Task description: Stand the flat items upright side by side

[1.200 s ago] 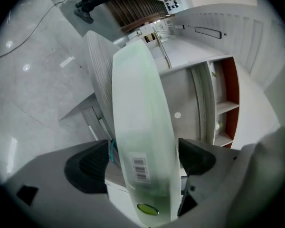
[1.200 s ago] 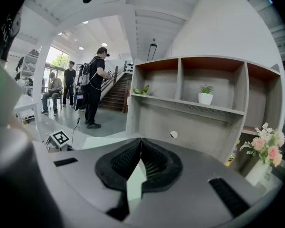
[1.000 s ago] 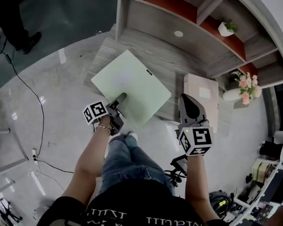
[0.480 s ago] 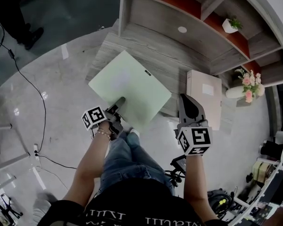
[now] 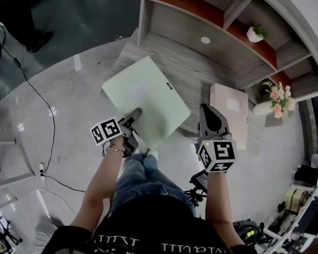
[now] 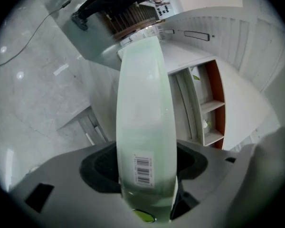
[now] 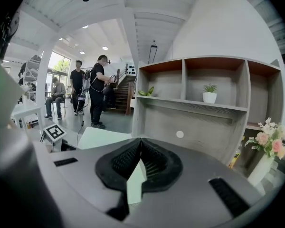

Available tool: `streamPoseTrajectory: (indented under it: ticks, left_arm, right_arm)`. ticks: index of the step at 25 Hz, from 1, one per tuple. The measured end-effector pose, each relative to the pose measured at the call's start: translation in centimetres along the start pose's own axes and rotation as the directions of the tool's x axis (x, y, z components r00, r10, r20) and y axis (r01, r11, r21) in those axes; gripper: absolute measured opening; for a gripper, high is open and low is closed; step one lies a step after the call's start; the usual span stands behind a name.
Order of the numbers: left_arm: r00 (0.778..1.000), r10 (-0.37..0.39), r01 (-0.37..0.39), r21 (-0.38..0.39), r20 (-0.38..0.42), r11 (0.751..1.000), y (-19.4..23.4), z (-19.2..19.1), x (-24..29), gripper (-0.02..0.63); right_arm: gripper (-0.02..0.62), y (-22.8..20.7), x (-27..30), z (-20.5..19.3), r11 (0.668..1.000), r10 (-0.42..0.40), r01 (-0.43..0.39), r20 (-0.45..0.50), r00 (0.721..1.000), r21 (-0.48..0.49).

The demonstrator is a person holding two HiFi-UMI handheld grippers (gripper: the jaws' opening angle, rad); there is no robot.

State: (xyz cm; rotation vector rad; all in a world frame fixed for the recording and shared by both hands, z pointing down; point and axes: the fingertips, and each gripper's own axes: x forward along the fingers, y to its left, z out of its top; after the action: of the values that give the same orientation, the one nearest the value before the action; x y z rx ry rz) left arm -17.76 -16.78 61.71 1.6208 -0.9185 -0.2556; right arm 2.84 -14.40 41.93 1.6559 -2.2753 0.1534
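Pale-green panel (image 5: 146, 102) flat on bench (image 5: 185, 70), overhanging; left hand-held gripper (image 5: 132, 114) closing on near edge. Right hand-held gripper (image 5: 209, 111) jaws together, empty. We expect edge-only pinch slipping when tilting upright.

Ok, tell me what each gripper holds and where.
The left gripper is closing its jaws on the pale green flat box, gripping its near edge by the barcode label. The right gripper, jaws together, holds nothing.
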Motion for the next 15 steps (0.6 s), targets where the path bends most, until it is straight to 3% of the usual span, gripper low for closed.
streamPoseTrajectory:
  ticks: [4, 9, 12, 15]
  left_arm:
    - [0.999, -0.004, -0.003, 0.16, 0.043, 0.987, -2.8, 1.9, 0.3, 0.304]
    - [0.995, -0.017, -0.014, 0.31, 0.098, 0.951, -5.9, 4.3, 1.0, 0.298]
    - [0.991, -0.036, -0.021, 0.423, 0.126, 0.906, -7.9, 5.3, 1.1, 0.295]
    - [0.987, -0.059, -0.033, 0.544, 0.151, 0.839, -10.2, 5.9, 1.4, 0.292]
  right_arm:
    - [0.015, -0.6, -0.7, 0.5, 1.0, -0.007, 0.007, 0.018, 1.0, 0.002]
    - [0.015, -1.6, -1.4, 0.9, 1.0, -0.027, 0.027, 0.037, 0.999, 0.01]
    - [0.015, -2.1, -1.6, 1.1, 0.999, -0.039, 0.038, 0.047, 0.998, 0.014]
    - [0.015, -2.6, -1.7, 1.1, 0.999, -0.049, 0.048, 0.053, 0.997, 0.02]
